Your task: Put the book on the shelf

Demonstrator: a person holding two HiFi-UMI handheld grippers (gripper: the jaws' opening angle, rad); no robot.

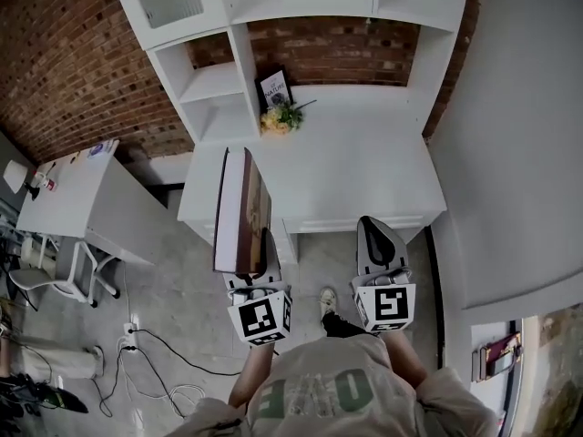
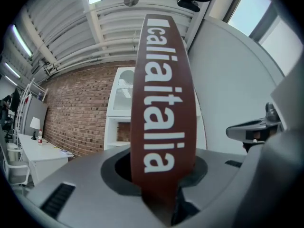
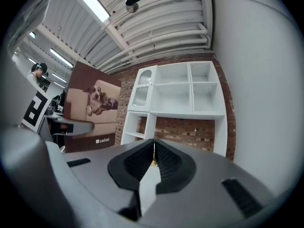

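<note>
The left gripper [image 2: 163, 189] is clenched on the book [image 2: 161, 103]. The brown spine with white lettering is pinched at its lower end between the pads. The book is held upright on its edge, with a cover showing a dog on a sofa turned to the right. In the head view it is carried in the air at the near left of the white desk [image 1: 364, 176], well apart from the white shelf unit [image 1: 214, 85] at the far brick wall [image 1: 73, 53]. The right gripper [image 3: 153, 161] is closed, jaws met, with nothing between them, and is held just right of the left one. Yellow flowers [image 1: 281, 118] and a small upright book [image 1: 275, 89] are noted on the desk at the shelf unit's foot.
</note>
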